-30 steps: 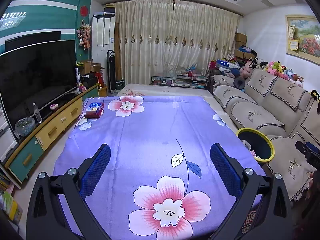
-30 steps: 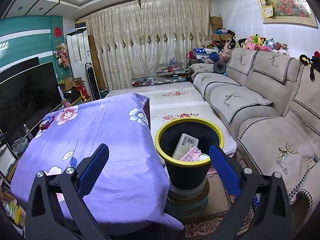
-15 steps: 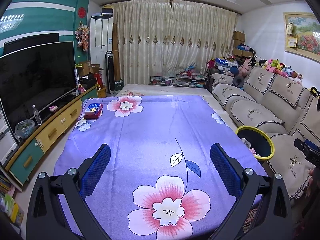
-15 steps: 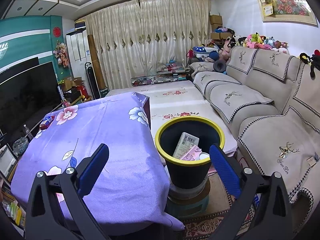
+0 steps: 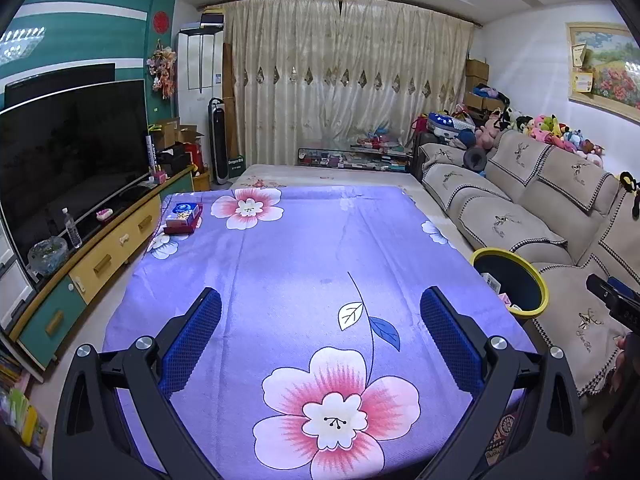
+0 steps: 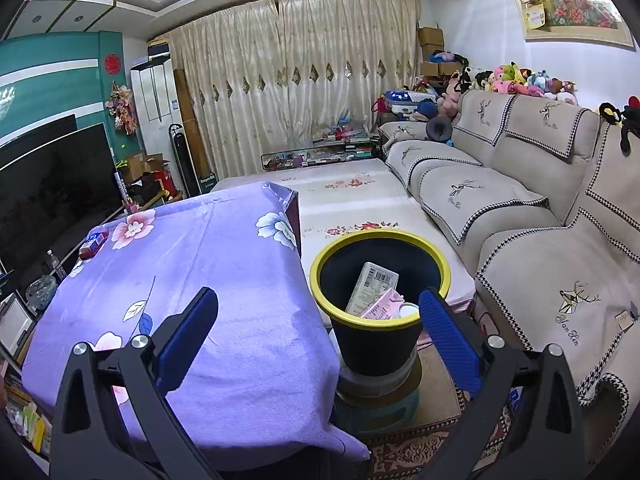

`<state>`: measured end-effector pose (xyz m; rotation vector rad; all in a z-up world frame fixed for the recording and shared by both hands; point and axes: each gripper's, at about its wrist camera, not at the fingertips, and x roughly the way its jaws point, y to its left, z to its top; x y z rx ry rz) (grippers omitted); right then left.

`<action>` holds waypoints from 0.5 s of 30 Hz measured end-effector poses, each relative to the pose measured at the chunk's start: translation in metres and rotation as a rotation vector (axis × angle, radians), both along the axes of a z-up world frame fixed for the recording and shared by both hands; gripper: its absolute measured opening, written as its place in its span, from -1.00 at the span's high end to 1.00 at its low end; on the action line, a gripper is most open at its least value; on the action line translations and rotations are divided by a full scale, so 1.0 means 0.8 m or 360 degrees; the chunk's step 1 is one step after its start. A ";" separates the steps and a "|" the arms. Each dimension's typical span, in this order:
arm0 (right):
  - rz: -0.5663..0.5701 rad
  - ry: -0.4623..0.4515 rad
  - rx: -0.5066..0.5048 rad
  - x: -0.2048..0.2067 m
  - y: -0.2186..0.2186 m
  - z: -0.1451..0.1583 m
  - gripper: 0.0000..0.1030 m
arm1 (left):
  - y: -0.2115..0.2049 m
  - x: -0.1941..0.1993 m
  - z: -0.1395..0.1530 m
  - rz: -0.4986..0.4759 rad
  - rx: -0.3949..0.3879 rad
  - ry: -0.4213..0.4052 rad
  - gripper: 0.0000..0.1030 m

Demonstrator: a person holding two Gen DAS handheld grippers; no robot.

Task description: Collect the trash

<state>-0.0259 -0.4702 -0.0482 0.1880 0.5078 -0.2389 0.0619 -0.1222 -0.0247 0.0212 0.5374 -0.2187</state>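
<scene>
A: Living room, desk (image 5: 304, 248) under a purple floral cloth, beige sofa (image 6: 520, 216) on the right, TV (image 5: 68, 152) on the left. Where's the trash?

B: Already in the bin (image 6: 380, 240), black with a yellow rim, standing on a low stool just beside the desk's right edge. Inside: a white barcoded packet (image 6: 372, 286), a pink wrapper (image 6: 382, 306), something small and white by the near rim, can't tell what.

A: Anything on the desk?

B: One small blue-and-red box (image 5: 183, 216) at the far left corner. Rest of the cloth is bare.

A: Left gripper (image 5: 320, 332)?

B: Over the near end of the desk, above the big pink flower print. Jaws spread wide, nothing between them.

A: Right gripper (image 6: 316, 332)?

B: Hangs at the desk's right edge, looking down at the bin. Jaws also wide apart and holding nothing; the right finger's pad overlaps the bin's near rim in view. Contact unclear.

A: Bin visible from the left view?

B: Yes, bin (image 5: 512, 284) at the desk's right side, between desk and sofa.
</scene>
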 end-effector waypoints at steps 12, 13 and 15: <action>-0.0001 -0.0001 0.0003 0.001 0.000 0.000 -0.86 | 0.004 0.004 -0.001 0.0011 -0.0010 0.0007 -0.90; -0.0001 0.0000 0.0003 0.001 0.000 -0.001 -0.86 | 0.004 0.003 0.000 0.0012 -0.0010 0.0006 -0.90; 0.0000 0.0001 0.0003 0.000 -0.001 0.000 -0.86 | 0.004 0.003 0.000 0.0010 -0.0010 0.0007 -0.90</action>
